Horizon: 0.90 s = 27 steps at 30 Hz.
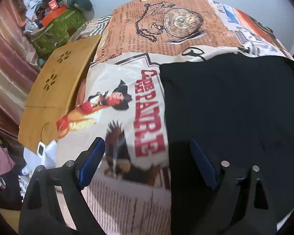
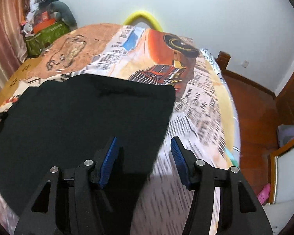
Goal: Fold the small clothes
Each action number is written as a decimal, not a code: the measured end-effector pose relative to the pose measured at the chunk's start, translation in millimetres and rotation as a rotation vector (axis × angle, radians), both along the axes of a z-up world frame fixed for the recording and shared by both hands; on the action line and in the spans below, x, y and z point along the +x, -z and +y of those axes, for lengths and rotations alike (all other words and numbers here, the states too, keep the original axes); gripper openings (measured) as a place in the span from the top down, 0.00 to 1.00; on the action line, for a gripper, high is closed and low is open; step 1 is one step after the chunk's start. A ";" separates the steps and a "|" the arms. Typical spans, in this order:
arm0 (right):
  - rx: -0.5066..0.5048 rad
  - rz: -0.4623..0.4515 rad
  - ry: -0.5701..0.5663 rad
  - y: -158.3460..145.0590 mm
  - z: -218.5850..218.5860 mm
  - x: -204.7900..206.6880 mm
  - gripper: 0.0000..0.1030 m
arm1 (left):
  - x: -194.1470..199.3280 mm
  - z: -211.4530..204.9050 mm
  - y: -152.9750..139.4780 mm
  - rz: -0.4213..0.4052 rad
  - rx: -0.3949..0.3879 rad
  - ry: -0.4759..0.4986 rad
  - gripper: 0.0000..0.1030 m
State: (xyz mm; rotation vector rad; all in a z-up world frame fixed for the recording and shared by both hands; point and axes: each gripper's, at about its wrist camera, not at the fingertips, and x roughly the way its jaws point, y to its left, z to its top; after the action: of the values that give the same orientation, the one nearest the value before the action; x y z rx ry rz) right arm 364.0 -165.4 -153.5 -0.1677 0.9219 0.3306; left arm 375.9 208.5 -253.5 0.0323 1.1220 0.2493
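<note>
1. Left wrist: our left gripper [image 1: 147, 156] hangs with jaws wide, empty, straddling the garment [image 1: 235, 117] edge on the bed [image 1: 127, 39], set to pinch it.
2. Right wrist: our right gripper [image 2: 145, 156] likewise gapes empty over the garment's [image 2: 84, 117] right edge.

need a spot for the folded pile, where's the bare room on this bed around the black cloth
Bare printed bedcover lies right of the black cloth, out to the bed edge, and beyond it around the watch print. On the left a narrower strip runs between the cloth and the wooden board. The far left corner is crowded with a green bag and clutter.
</note>
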 end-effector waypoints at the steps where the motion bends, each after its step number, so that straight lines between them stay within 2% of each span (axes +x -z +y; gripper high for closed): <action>1: 0.008 -0.003 -0.003 -2.1 -1.0 -8.7 0.47 | -7.3 -4.1 -2.0 -0.002 -0.007 0.013 0.14; 4: 0.073 0.006 0.004 -8.1 -9.7 -41.9 0.41 | -26.5 -18.1 -2.3 -0.001 -0.014 0.046 0.14; 9: 0.149 0.054 0.017 -3.7 -12.3 -87.6 0.41 | -65.3 -42.0 11.9 0.042 -0.010 0.096 0.13; 13: 0.198 0.113 0.039 11.4 -16.7 -113.6 0.41 | -101.1 -43.4 14.4 0.032 -0.010 0.093 0.10; 18: 0.283 0.200 0.120 34.4 -28.9 -124.2 0.41 | -138.4 -29.2 10.7 0.032 -0.057 0.055 0.07; 22: 0.346 0.252 0.159 49.0 -33.7 -117.3 0.41 | -157.2 -18.1 7.7 0.039 -0.015 -0.001 0.07; 24: 0.361 0.248 0.159 48.5 -31.4 -115.7 0.41 | -163.1 -10.5 3.5 0.035 -0.005 -0.033 0.07; 25: 0.363 0.248 0.154 47.8 -29.3 -115.2 0.42 | -164.5 -7.5 2.1 0.031 -0.006 -0.046 0.07; 27: 0.374 0.260 0.120 48.9 -21.4 -109.8 0.58 | -166.6 1.1 -5.9 0.013 -0.018 -0.085 0.07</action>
State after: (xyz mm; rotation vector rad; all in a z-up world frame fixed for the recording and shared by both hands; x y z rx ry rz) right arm 254.2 -186.8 -202.4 0.2800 1.1035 0.4133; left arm 209.3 209.6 -247.6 -0.0303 1.1400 0.3151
